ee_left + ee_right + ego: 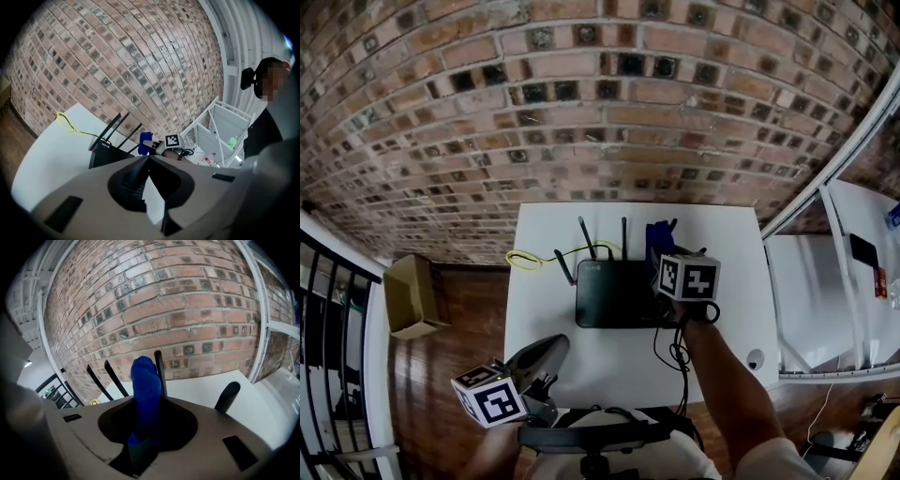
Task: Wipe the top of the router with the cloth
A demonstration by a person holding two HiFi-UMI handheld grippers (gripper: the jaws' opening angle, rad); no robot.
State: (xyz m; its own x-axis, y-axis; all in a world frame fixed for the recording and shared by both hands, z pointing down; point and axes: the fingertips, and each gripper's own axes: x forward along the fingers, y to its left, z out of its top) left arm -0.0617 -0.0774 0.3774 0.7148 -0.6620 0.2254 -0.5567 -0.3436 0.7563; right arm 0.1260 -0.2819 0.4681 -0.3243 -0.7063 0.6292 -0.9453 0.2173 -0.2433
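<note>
Right tool (667, 258) clamped on blue cloth (145, 385) over router's (614, 292) upper-right corner, likely poised to wipe; left tool (149, 158) closed, empty, held clear lower left.

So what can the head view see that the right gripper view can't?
Only the head view shows the router's flat black top, the left gripper and a cardboard box on the floor. Only the right gripper view shows, up close, the right gripper squeezed shut on the cloth. Both show the blue cloth, the router's antennas and the brick wall.
</note>
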